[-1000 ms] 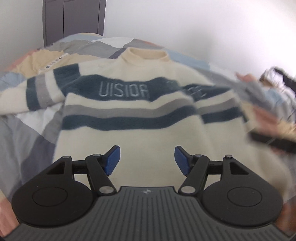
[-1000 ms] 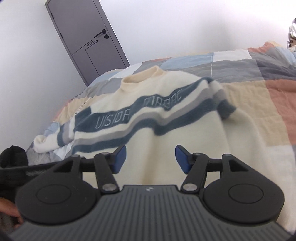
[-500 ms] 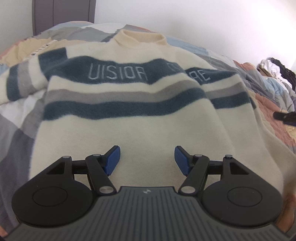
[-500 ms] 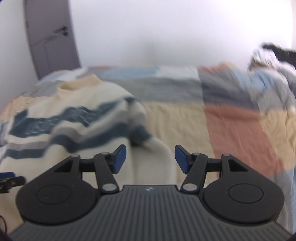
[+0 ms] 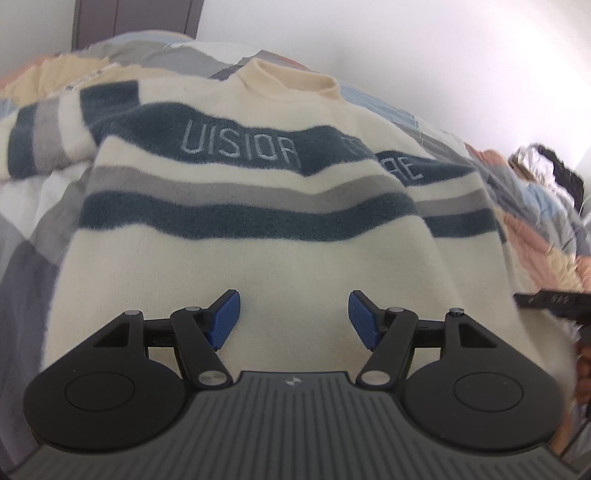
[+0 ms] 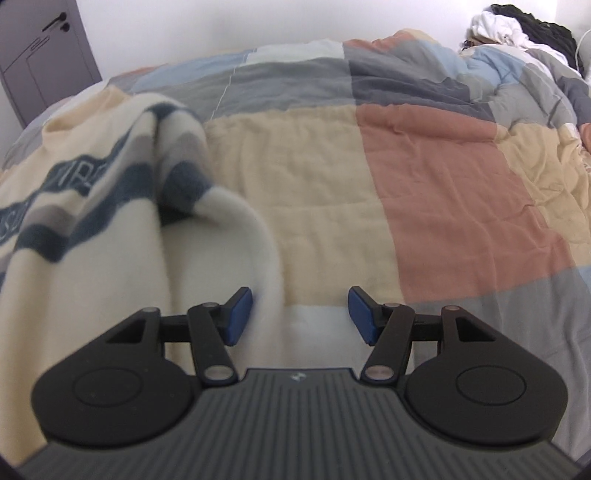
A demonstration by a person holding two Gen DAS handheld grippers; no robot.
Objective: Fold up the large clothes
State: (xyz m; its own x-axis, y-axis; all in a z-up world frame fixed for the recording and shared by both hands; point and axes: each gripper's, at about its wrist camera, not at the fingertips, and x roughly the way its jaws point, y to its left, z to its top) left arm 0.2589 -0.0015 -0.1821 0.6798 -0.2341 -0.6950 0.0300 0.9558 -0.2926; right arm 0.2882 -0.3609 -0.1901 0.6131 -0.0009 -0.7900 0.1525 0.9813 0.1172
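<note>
A cream sweater [image 5: 236, 266] with dark teal and grey stripes and pale lettering lies face up on the bed, collar [image 5: 291, 79] at the far side. My left gripper [image 5: 293, 319] is open and empty just above its lower body. In the right wrist view the sweater [image 6: 74, 258] fills the left side, and its right sleeve [image 6: 236, 221] curves down along the body. My right gripper [image 6: 299, 314] is open and empty, with the sleeve's lower end between its fingers. The right gripper's edge shows in the left wrist view [image 5: 554, 301].
The bed is covered by a patchwork quilt [image 6: 443, 177] of tan, salmon, grey and blue squares. A heap of white and black clothes [image 6: 517, 26] lies at the far right corner. A grey door [image 6: 40, 55] stands at the far left against a white wall.
My right gripper has swung right, from over the sweater's body to the right sleeve's lower end, and moved closer. My left gripper stays over the lower body, with small shifts in view.
</note>
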